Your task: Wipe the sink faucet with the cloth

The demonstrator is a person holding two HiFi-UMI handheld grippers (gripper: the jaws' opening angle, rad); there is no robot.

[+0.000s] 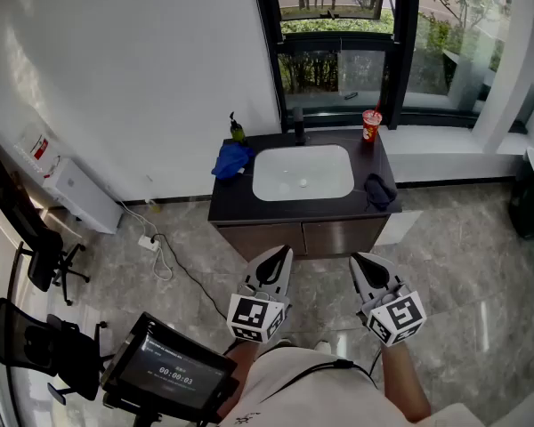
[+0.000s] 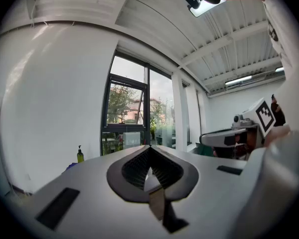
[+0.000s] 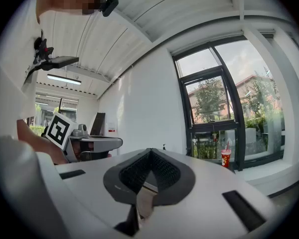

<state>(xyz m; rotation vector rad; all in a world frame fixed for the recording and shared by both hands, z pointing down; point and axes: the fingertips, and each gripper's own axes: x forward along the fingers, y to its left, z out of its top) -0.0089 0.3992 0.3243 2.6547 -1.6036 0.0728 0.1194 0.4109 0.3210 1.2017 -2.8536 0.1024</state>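
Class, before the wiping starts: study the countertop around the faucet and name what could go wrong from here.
1. The red cup with a straw stands along the back edge, right of the faucet; a wide wipe might tip it.
2. Two cloths lie on the counter: a blue cloth left, a dark cloth right. The wrong one could be picked.

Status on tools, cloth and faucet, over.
Left tool, right tool shut, empty, short of vanity. Blue cloth lies left of basin. Faucet unobstructed.

Dark countertop (image 1: pixel 232 199) carries blue cloth (image 1: pixel 231 160), dark cloth (image 1: pixel 379 190), red cup (image 1: pixel 371 125), bottle (image 1: pixel 237 130).
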